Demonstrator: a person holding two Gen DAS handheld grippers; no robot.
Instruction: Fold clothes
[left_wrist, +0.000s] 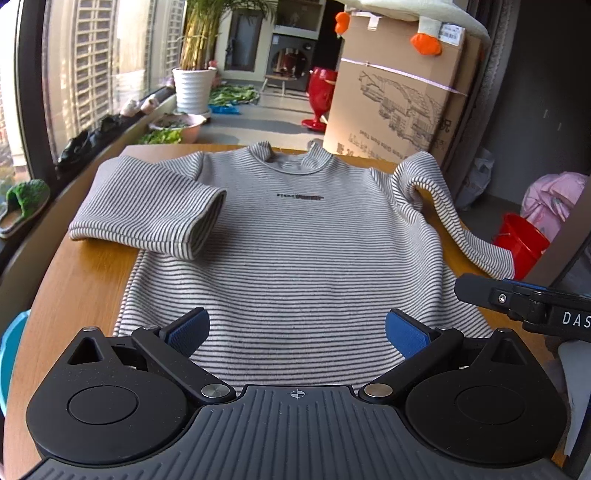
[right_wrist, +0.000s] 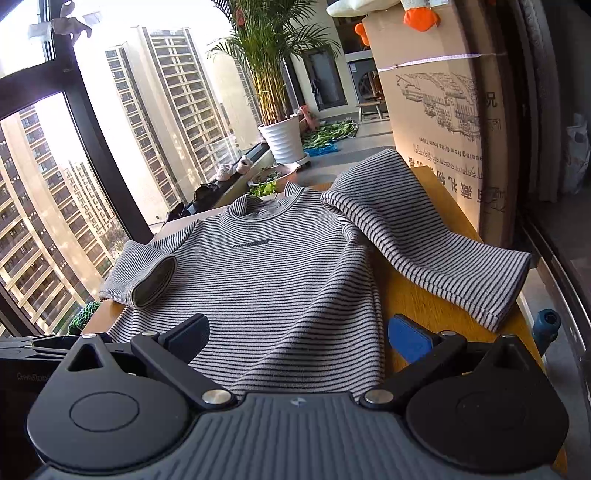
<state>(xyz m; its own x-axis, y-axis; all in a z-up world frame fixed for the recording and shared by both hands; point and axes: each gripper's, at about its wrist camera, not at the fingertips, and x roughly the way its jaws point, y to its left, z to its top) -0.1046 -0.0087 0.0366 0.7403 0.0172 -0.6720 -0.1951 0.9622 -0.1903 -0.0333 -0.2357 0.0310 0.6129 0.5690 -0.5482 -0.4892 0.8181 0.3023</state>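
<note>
Wooden worktop (left_wrist: 85, 280) carries a striped sweater (left_wrist: 295, 258), collar pointing away, hem near both grippers' wide-apart, empty jaws; cardboard box (left_wrist: 399, 92) behind.

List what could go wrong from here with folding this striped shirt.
1. The right sleeve reaches the wooden table edge and hangs over in the left wrist view; it may drag the striped shirt sideways.
2. The left sleeve is only loosely folded in and could flop open.
3. The left tongs and right tongs are open near the hem; grabbing one layer might bunch it.
</note>
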